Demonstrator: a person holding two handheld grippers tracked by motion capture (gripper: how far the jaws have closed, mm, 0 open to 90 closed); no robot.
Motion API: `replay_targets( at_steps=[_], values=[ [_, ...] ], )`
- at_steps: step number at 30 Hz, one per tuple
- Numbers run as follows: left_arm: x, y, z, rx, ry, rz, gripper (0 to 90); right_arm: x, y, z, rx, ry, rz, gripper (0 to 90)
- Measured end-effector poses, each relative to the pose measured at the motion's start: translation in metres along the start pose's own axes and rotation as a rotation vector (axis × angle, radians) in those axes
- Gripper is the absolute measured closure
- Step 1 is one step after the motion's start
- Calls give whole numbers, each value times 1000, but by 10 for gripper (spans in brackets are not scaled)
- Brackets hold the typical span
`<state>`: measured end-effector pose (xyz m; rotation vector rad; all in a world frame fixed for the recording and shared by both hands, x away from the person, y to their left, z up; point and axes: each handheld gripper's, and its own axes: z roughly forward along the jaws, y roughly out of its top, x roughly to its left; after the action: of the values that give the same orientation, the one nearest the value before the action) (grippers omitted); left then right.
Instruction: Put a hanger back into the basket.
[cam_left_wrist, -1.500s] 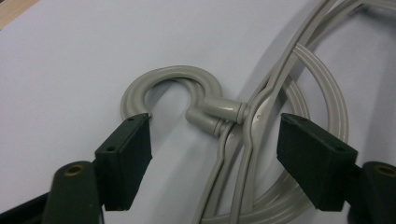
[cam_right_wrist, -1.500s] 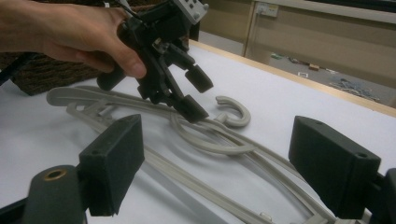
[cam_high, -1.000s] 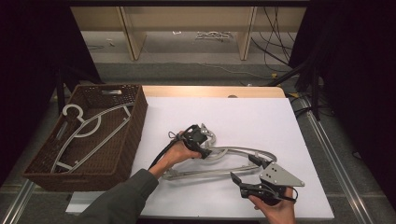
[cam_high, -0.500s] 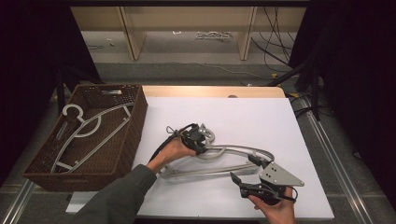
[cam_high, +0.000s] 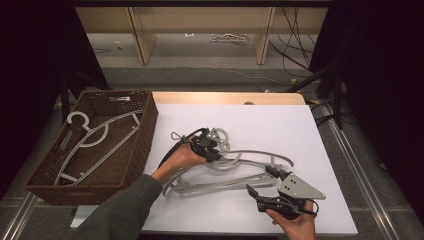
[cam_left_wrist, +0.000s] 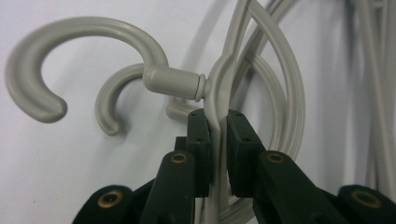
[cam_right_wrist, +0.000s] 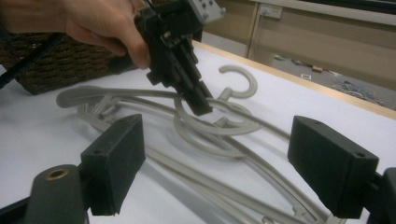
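On white surface (cam_high: 310, 130), centre: left tool (cam_left_wrist: 218, 133) clenched on grey hanger (cam_left_wrist: 224, 84) just below its hook, atop more hangers. Right tool (cam_right_wrist: 229, 158) released, nearby. No readable text. Wicker basket (cam_high: 145, 130) at left w/ hangers.

Pale grey hangers (cam_high: 235, 165), dark brown woven basket (cam_high: 127, 155), white table (cam_high: 280, 125) — black grippers (cam_high: 212, 150).

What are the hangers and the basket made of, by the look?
Hangers: likely moulded plastic, pale grey, smooth with a slight sheen; rounded hook and a ribbed, channelled frame where the left hand-held gripper clamps one. Basket: dark brown woven wicker or rattan-look weave, matte; natural or synthetic cannot be told. Gripper pads: matte black blocks, possibly rubber or foam.
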<state>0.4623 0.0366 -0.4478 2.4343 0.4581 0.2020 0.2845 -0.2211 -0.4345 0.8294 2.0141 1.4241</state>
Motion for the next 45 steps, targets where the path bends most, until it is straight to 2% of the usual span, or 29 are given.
replay_targets(
  at_steps=[1, 2, 3, 5, 7, 8, 9, 11, 12, 13, 14, 15, 16, 19, 21, 23, 26, 29, 30, 32, 33, 37, 41, 43, 45],
  values=[
    [0, 0, -3, -8, -2, -4, 811, 0, 0, 0, 5, 5, 11, 198],
    [0, 1, -4, -37, -1, -21, 812, -1, 0, 0, -4, -10, -7, 198],
    [0, 1, -8, -29, -2, -10, 813, -1, 1, 0, -8, -11, -8, 198],
    [0, 2, -13, -59, -6, -27, 814, 0, 0, 0, 5, 6, 10, 199],
    [1, 3, -18, -62, 1, -23, 815, -1, 0, 0, 4, -2, -5, 198],
    [2, 4, -22, -66, 4, -10, 816, 0, 0, 0, 0, -1, 0, 199],
    [1, 5, -23, -74, 4, -25, 816, 0, 0, 0, -5, -4, -6, 198],
    [-1, 7, -28, -93, 14, -28, 817, 1, 0, 0, 7, 9, 14, 198],
    [-2, 8, -31, -101, 22, -27, 817, 0, 0, 0, 4, -1, -3, 198],
    [-3, 9, -33, -114, 26, -31, 816, 1, 0, 0, 7, 6, 12, 198],
    [-4, 10, -36, -118, 29, -32, 816, 0, 0, 0, -4, -4, -5, 198],
    [-7, 11, -37, -149, 44, -45, 817, -1, 0, 0, -5, -4, -6, 198],
    [-9, 12, -39, -159, 49, -48, 817, -1, 0, 0, -3, -1, -4, 199],
    [-14, 16, -46, -171, 61, -36, 817, 0, 0, 0, 6, -1, 8, 199],
    [-14, 18, -52, -176, 77, -28, 817, -1, 0, 0, 0, -1, -4, 198],
    [-14, 21, -57, -196, 79, -44, 816, 0, 0, 0, 6, -1, -5, 198],
    [-15, 25, -68, -216, 83, -33, 816, 0, 1, 0, 0, 2, -4, 198],
    [-16, 30, -81, -250, 89, -41, 816, -1, 0, 0, 5, -1, -2, 198],
    [-14, 32, -85, -266, 101, -11, 816, 0, 0, 0, 1, 2, -4, 198],
    [-16, 34, -93, -271, 105, -32, 816, -1, 1, 0, -1, 2, -6, 198],
    [-14, 35, -96, -277, 111, -10, 816, 0, 0, 1, 3, -1, -7, 198],
    [-16, 40, -109, -263, 124, -17, 816, 1, 1, 1, 14, 7, 8, 198],
    [-15, 43, -121, -268, 130, -10, 815, 0, 0, 1, 6, 3, -10, 198],
    [-14, 44, -129, -273, 146, -3, 816, 1, 1, 1, 13, 7, 6, 198],
    [-12, 43, -135, -267, 159, -1, 815, 0, 0, 2, 0, 3, -11, 198]
  ],
)
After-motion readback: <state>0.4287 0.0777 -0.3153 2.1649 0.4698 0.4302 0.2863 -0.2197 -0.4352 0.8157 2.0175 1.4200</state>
